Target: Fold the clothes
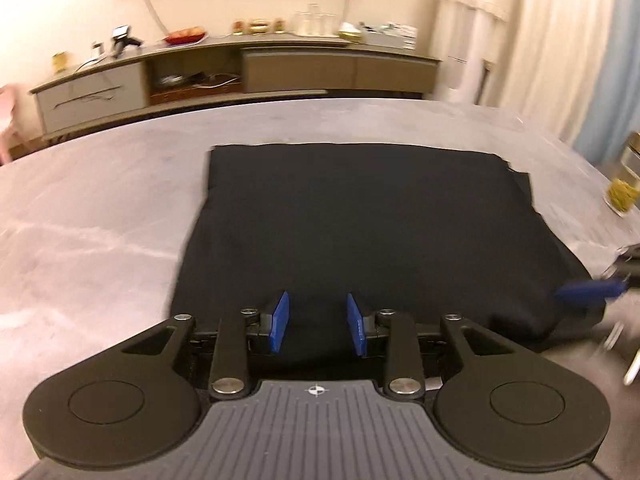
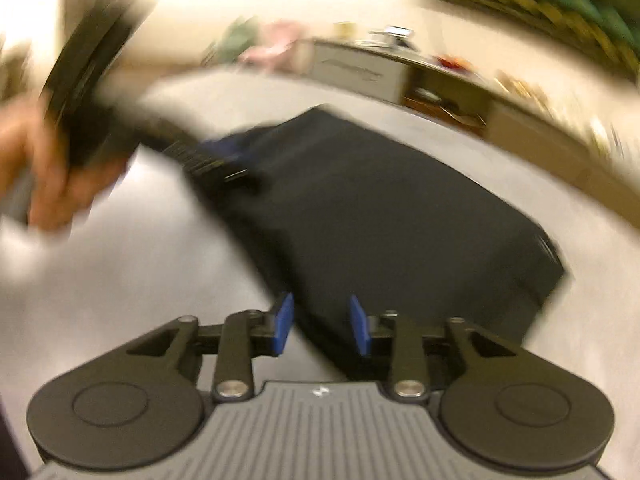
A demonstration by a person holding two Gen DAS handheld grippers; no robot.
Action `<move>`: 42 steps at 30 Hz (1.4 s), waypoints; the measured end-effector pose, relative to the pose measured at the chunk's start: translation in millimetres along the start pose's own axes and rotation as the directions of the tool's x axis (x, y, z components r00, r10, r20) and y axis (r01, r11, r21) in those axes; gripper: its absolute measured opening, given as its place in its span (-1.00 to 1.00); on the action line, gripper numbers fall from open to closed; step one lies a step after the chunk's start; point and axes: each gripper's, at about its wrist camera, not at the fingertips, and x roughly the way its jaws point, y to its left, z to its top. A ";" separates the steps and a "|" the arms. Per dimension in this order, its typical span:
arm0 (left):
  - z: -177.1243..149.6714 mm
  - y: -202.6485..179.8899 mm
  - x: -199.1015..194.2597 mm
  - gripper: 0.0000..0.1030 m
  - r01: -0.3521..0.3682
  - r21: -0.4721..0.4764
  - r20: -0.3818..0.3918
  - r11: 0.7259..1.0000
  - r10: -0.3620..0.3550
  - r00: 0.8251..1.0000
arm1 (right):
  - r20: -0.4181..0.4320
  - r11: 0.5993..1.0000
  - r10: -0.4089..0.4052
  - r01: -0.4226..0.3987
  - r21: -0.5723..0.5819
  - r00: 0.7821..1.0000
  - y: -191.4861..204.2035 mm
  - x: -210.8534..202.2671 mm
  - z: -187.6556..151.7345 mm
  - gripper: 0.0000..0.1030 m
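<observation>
Black folded garment point(image 1: 360, 232) — a flat, roughly rectangular piece of dark cloth — lies in the middle of the pale grey marbled tabletop point(image 1: 92, 216), its far edge running parallel to the table's far edge. The left gripper point(image 1: 317, 322) hangs over the cloth's near edge with its blue-padded fingers spread and nothing between them. The right gripper point(image 2: 321, 326) is spread too, over a near corner of the cloth — that view is pretty blurry.
</observation>
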 end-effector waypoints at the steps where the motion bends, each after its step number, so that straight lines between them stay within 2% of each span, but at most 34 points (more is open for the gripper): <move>1: -2.7 1.1 -2.4 -0.31 0.006 -0.004 0.004 1.000 -0.006 1.000 | 0.010 0.994 0.004 -0.005 0.109 1.000 -22.1 -5.8 0.5 -0.39; 3: -3.1 2.8 -4.2 -0.31 0.014 -0.002 0.005 1.000 -0.014 1.000 | 0.020 0.955 -0.013 0.006 0.298 1.000 -66.4 -9.2 3.9 -0.39; 4: -2.9 3.6 -4.9 -0.31 0.018 0.000 0.004 1.000 -0.018 1.000 | 0.015 0.935 -0.041 0.033 0.354 0.999 -83.7 -6.5 5.3 -0.39; 8: -2.8 12.1 -0.8 -0.31 0.031 -0.006 0.002 1.000 -0.031 1.000 | -0.034 0.874 -0.088 0.093 0.477 0.996 -129.0 20.0 8.2 -0.39; 10: -2.6 12.5 1.9 -0.31 0.030 -0.001 0.004 1.000 -0.030 1.000 | -0.045 0.855 -0.108 0.116 0.506 0.993 -139.5 34.8 10.1 -0.43; 11: -2.4 12.8 4.2 -0.31 0.028 0.002 0.005 1.000 -0.028 1.000 | -0.053 0.852 -0.124 0.134 0.505 0.991 -141.7 40.5 12.2 -0.44; 12: -1.9 13.5 6.0 -0.31 0.027 0.004 0.006 1.000 -0.027 1.000 | -0.075 0.859 -0.147 0.165 0.485 0.986 -142.6 44.4 16.6 -0.55; 13: -1.8 13.7 6.4 -0.31 0.027 0.004 0.006 1.000 -0.027 1.000 | -0.096 0.864 -0.170 0.195 0.464 0.981 -143.5 48.4 21.1 -0.83; 14: -2.2 13.7 6.3 -0.31 0.027 0.004 0.006 1.000 -0.027 1.000 | -0.117 0.868 -0.193 0.225 0.442 0.974 -144.4 52.3 25.5 -0.95; 15: -2.8 13.8 6.1 -0.31 0.028 0.004 0.006 1.000 -0.028 1.000 | -0.135 0.865 -0.220 0.257 0.430 0.966 -145.3 54.2 29.8 -0.95; 16: -2.7 13.3 6.0 -0.31 0.027 0.004 0.005 1.000 -0.027 1.000 | -0.145 0.846 -0.264 0.301 0.441 0.954 -147.2 49.8 33.8 -0.80; 17: -2.3 12.7 5.9 -0.31 0.025 0.004 0.005 1.000 -0.025 1.000 | -0.135 0.827 -0.315 0.341 0.447 0.940 -147.7 42.5 38.8 -0.77; 19: -1.6 11.5 5.9 -0.32 0.021 0.006 0.003 1.000 -0.021 1.000 | -0.067 0.828 -0.357 0.349 0.439 0.932 -135.7 31.0 51.3 -0.77; 20: -1.7 11.9 5.5 -0.32 0.020 0.007 0.004 1.000 -0.021 1.000 | -0.036 0.837 -0.363 0.343 0.426 0.931 -128.8 28.6 58.1 -0.77; 22: -3.0 13.1 4.0 -0.32 0.023 0.007 0.006 1.000 -0.023 1.000 | -0.007 0.884 -0.315 0.296 0.362 0.949 -114.0 40.5 71.5 -0.77; 25: -3.6 17.3 2.8 -0.32 0.036 -0.010 0.004 0.999 -0.036 0.999 | -0.129 0.897 -0.305 0.330 0.295 0.944 -115.8 79.9 74.2 -0.78; 26: -3.6 18.2 2.6 -0.32 0.038 -0.015 0.002 0.999 -0.038 0.999 | -0.161 0.891 -0.326 0.360 0.278 0.932 -118.3 88.8 73.7 -0.78; 28: -3.0 17.2 2.7 -0.32 0.032 -0.014 0.000 0.999 -0.032 0.999 | -0.204 0.806 -0.467 0.509 0.302 0.860 -135.6 79.0 64.5 -0.82; 29: -2.6 16.1 3.1 -0.32 0.028 -0.011 0.000 1.000 -0.028 1.000 | -0.206 0.774 -0.490 0.532 0.344 0.847 -142.9 69.9 59.1 -0.82; 30: -1.9 14.6 3.6 -0.32 0.023 -0.008 -0.002 1.000 -0.023 1.000 | -0.202 0.760 -0.489 0.528 0.379 0.849 -146.2 61.5 54.2 -0.82; 32: -1.5 12.4 4.3 -0.32 0.017 -0.006 -0.004 1.000 -0.017 1.000 | -0.161 0.781 -0.458 0.482 0.398 0.875 -136.1 49.1 49.0 -0.82; 36: -2.7 16.1 2.2 -0.32 0.024 -0.021 -0.006 0.999 -0.024 1.000 | -0.106 0.851 -0.378 0.390 0.352 0.920 -95.4 42.7 47.1 -0.72; 37: -3.1 18.7 0.7 -0.32 0.022 -0.030 -0.010 0.999 -0.022 1.000 | -0.093 0.867 -0.356 0.366 0.339 0.930 -85.2 41.1 46.7 -0.61; 42: -2.7 23.2 -1.1 -0.32 0.003 -0.049 -0.022 0.999 -0.004 1.000 | -0.033 0.932 -0.244 0.243 0.270 0.969 -34.3 33.1 44.4 -0.49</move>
